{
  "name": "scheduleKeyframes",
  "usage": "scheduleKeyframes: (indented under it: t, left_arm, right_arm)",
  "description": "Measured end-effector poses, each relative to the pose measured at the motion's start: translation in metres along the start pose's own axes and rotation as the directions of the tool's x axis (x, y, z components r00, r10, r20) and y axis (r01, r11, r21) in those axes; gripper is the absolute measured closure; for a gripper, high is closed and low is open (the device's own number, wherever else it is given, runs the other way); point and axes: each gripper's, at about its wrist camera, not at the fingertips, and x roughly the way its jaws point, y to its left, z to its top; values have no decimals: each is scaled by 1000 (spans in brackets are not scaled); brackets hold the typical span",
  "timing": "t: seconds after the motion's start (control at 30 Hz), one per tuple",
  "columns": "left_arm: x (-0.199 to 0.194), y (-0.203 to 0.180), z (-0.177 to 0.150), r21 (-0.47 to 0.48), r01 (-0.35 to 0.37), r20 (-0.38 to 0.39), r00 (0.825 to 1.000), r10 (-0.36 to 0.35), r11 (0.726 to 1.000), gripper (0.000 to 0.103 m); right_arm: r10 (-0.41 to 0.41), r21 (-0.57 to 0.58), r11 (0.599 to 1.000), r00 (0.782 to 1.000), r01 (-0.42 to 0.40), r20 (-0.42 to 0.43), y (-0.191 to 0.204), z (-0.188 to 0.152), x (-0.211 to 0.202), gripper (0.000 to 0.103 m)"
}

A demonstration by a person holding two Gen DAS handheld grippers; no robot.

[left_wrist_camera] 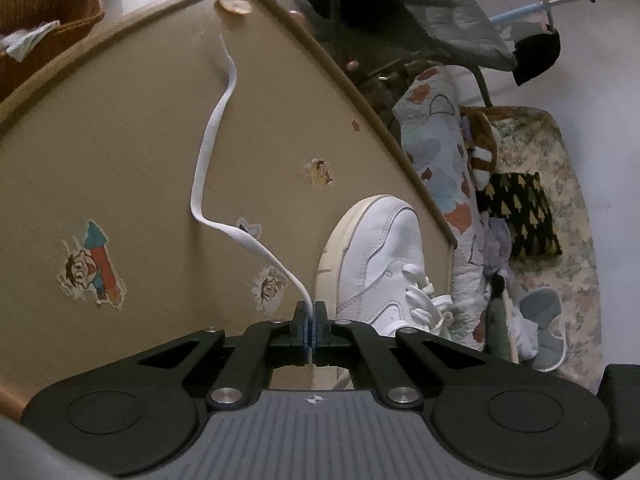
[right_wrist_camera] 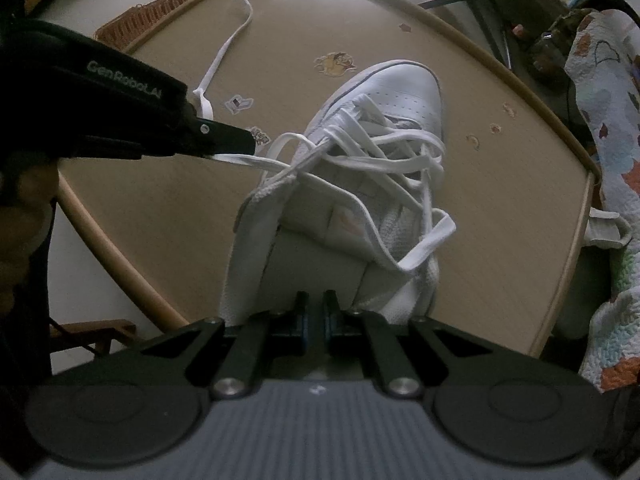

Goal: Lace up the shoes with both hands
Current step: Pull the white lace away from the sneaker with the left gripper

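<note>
The white sneaker [right_wrist_camera: 352, 184] sits on the tan round surface [right_wrist_camera: 500, 200], pretty much dead centre of the right wrist view, toe pointing to the upper right of the frame. In the left wrist view it's lower right, right near the surface's edge. Its laces are a loose tangle of loops over the tongue, nothing pulled snug.

One flat white lace [left_wrist_camera: 216, 128] runs out from the shoe. The left gripper [left_wrist_camera: 311, 316] has its jaws pinched tight on it, and the free tail snakes away across the surface toward the upper left of that frame. In the right wrist view that same gripper comes in from the left side and you can see the lace stretched between its tip and the shoe.

The right gripper [right_wrist_camera: 316, 312] sits low in its frame just above the heel end of the shoe. Its jaws are nearly together with a thin gap showing, and I can't see anything between them.

Around it: cartoon stickers [left_wrist_camera: 92, 268] scattered on the surface, a small round tan thing [left_wrist_camera: 234, 2] at the far rim. Off the surface there's a wicker basket [left_wrist_camera: 44, 4] upper left, a patterned quilt [left_wrist_camera: 440, 152] along the right edge, a dark cushion [left_wrist_camera: 520, 216] with gold tree shapes, and dark clothes hanging on a rack [left_wrist_camera: 400, 4] up top. Nothing is blocking the shoe itself, just the quilt crowding that right rim.
</note>
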Motion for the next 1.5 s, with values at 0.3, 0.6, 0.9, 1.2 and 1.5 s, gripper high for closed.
scheduleKeyframes:
  t: [0.3,0.6,0.9,1.2,1.5]
  left_arm:
    - [-14,11,6,2,-22,37,999,22,1000,102]
    - [-23,18,13,-3,-35,65,997,35,999,102]
    - [-29,18,18,23,-71,87,994,68,997,102]
    - [-36,20,25,44,-106,116,988,101,993,101]
    - [-37,26,23,29,-110,79,991,107,994,96]
  right_arm:
    - [15,27,1000,1000,-15,12,-4,-2,0,96]
    - [8,38,999,1000,-9,10,-3,-2,-2,96]
    - [7,41,999,1000,-7,11,-2,-3,-2,96]
    - [1,45,999,1000,-1,16,0,-5,-3,96]
    - [-4,38,999,999,3,46,2,-10,-4,96]
